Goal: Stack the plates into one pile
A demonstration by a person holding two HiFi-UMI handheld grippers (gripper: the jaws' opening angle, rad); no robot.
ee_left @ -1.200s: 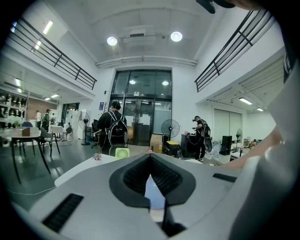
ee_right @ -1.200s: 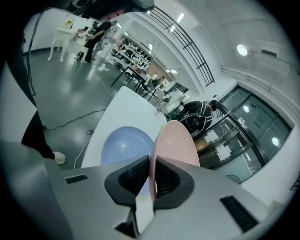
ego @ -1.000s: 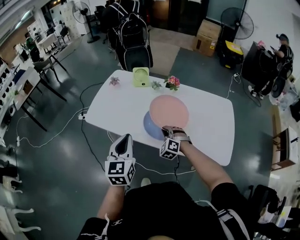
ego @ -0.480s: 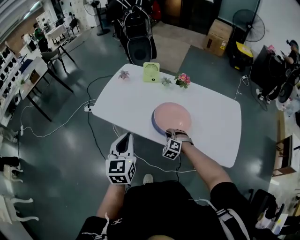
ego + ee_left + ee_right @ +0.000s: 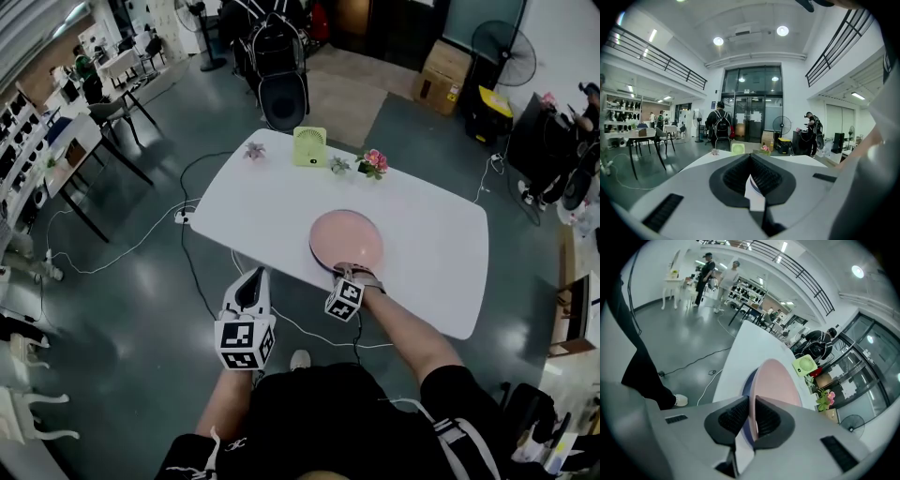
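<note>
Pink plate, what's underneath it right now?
A blue plate lies under the pink plate, on the white table. Only a sliver of its edge shows beside the right gripper; the rest is covered.

We see the upper plate [image 5: 345, 238] resting on the lower plate [image 5: 746, 383] toward the near edge of the table [image 5: 262, 202]; behind them the fan [image 5: 310, 147] and the flowers [image 5: 373, 161] line the far edge.
</note>
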